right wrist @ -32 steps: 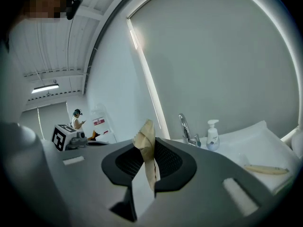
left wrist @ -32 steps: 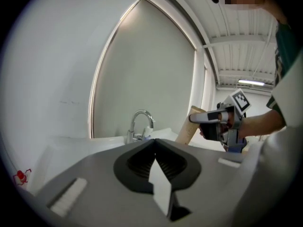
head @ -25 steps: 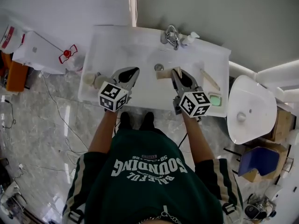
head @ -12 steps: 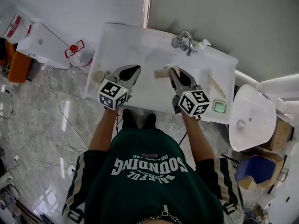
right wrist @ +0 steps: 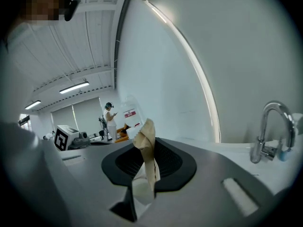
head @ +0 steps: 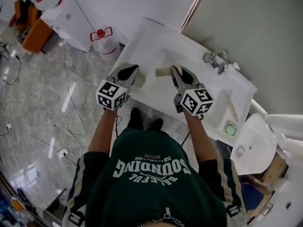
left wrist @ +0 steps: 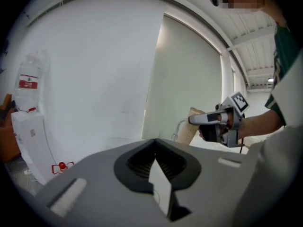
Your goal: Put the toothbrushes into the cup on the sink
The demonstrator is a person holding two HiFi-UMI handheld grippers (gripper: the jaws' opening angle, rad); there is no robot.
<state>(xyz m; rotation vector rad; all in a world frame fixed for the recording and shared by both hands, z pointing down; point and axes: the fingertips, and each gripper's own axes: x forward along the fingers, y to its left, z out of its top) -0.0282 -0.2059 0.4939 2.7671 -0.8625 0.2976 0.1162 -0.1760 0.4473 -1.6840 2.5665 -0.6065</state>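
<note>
My right gripper (head: 176, 71) is shut on the wall of a tan cup (head: 163, 72), holding it above the left part of the white sink (head: 156, 46). In the right gripper view the cup's pinched wall (right wrist: 147, 141) rises between the jaws. From the left gripper view the cup (left wrist: 193, 129) shows sticking out of the right gripper (left wrist: 194, 120). My left gripper (head: 131, 69) hovers at the sink's left front edge, jaws together and holding nothing. A wooden toothbrush (head: 232, 109) lies on the sink's right ledge.
The faucet (head: 215, 60) stands at the sink's back right. A green soap dish (head: 230, 128) sits on the right ledge. A small round thing (head: 139, 78) peeks from behind the left gripper. A white bottle with a red tag (head: 102, 39) and cables (head: 66, 103) are on the floor.
Both grippers have shifted left along the sink, the right one still holding the cup. The head view has swung, so the sink now lies slanted toward the upper right.
</note>
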